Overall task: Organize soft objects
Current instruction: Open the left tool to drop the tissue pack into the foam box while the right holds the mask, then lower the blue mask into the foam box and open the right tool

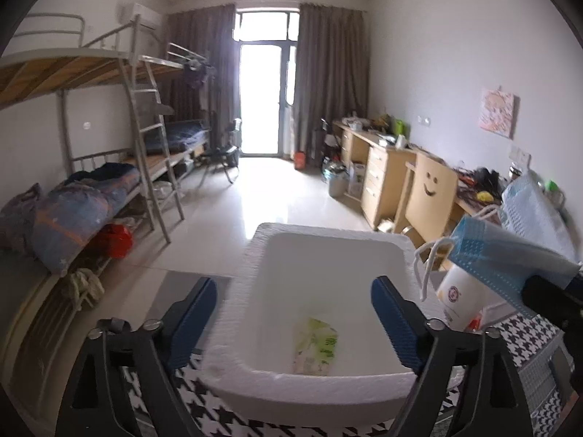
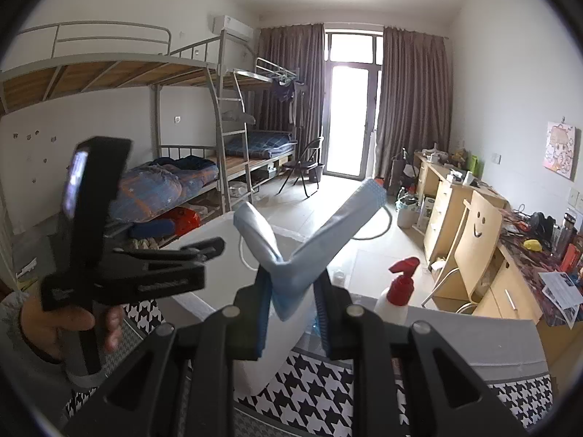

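Observation:
A white foam box point(image 1: 237, 327) stands on a black-and-white houndstooth cloth point(image 1: 233, 411). A green-printed tissue packet point(image 1: 315, 346) lies inside it. My left gripper point(image 1: 295, 322) hangs open over the box, its blue pads wide apart with nothing between them. My right gripper point(image 2: 293, 291) is shut on a folded blue face mask point(image 2: 320, 233), whose ends stick up in a V. In the left wrist view the face mask point(image 1: 510, 255) hangs at the right, ear loops dangling, beyond the box's right rim. In the right wrist view a hand point(image 2: 69, 324) holds the left gripper point(image 2: 211, 251) above the box point(image 2: 218, 240).
A white bottle point(image 1: 455, 298) and a red-topped spray bottle point(image 2: 400, 284) stand right of the box. Metal bunk beds point(image 1: 109, 167) with bedding line the left wall. Wooden desks point(image 1: 386, 174) and a chair with a smiley face point(image 1: 430, 189) stand along the right wall.

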The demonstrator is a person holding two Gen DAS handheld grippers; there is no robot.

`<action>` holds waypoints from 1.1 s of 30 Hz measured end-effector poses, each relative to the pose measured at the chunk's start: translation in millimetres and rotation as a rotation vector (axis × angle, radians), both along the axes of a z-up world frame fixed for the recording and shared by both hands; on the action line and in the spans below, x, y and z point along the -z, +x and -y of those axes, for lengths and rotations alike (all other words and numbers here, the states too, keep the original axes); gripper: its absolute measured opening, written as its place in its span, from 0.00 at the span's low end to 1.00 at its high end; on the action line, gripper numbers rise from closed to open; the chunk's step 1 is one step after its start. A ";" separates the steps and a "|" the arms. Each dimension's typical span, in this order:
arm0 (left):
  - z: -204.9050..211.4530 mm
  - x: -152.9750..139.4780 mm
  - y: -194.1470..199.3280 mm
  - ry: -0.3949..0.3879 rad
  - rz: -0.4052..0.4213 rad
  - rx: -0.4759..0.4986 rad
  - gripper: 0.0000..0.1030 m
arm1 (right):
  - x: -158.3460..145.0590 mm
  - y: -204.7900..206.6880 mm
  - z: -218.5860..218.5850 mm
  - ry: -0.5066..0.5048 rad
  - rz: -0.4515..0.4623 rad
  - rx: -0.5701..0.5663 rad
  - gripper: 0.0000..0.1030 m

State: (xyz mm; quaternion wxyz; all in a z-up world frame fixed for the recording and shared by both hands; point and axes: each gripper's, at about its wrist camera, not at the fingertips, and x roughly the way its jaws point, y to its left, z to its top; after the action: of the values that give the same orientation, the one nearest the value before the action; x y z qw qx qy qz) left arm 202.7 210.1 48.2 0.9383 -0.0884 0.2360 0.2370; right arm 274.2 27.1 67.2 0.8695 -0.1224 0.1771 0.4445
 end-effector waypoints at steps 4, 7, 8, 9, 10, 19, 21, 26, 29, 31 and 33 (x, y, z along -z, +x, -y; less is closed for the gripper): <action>-3.1 -3.1 -13.2 0.002 0.026 -0.033 0.97 | 2.0 -0.3 -7.4 -0.008 -0.008 -0.020 0.26; -5.6 -4.6 -21.8 0.004 0.040 -0.061 0.99 | 3.3 -0.9 -14.3 -0.013 -0.013 -0.035 0.26; -6.3 -4.6 -24.9 0.005 0.041 -0.066 0.99 | 3.6 -1.2 -16.8 -0.015 -0.016 -0.042 0.26; -7.1 -4.4 -26.7 0.005 0.038 -0.068 0.99 | 4.0 -1.9 -19.9 -0.019 -0.016 -0.051 0.26; -8.3 -4.1 -29.2 0.006 0.037 -0.071 0.99 | 5.1 -2.1 -21.2 -0.021 -0.016 -0.056 0.26; -13.2 -5.5 -44.2 0.028 0.038 -0.100 0.99 | 10.3 1.9 -41.0 -0.040 -0.048 -0.085 0.26; -13.0 -5.9 -45.3 0.038 0.034 -0.103 0.99 | 11.9 3.8 -46.0 -0.047 -0.051 -0.087 0.26; -13.4 -4.3 -55.0 0.041 0.042 -0.109 0.99 | 16.8 13.0 -57.2 -0.063 -0.071 -0.085 0.26; -12.0 -3.5 -57.8 0.043 0.042 -0.109 0.99 | 21.3 20.2 -63.0 -0.074 -0.089 -0.085 0.26; -12.2 -3.8 -57.4 0.040 0.044 -0.108 0.99 | 23.0 23.8 -65.4 -0.077 -0.105 -0.088 0.26; -11.7 -3.3 -59.6 0.039 0.045 -0.110 0.99 | 24.8 26.0 -68.6 -0.081 -0.115 -0.091 0.26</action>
State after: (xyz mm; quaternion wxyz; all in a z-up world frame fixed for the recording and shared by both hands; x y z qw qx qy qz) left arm 143.1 221.7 51.5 0.9305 -0.0882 0.2047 0.2907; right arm 300.2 95.7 42.4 0.8310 -0.1398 0.2391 0.4824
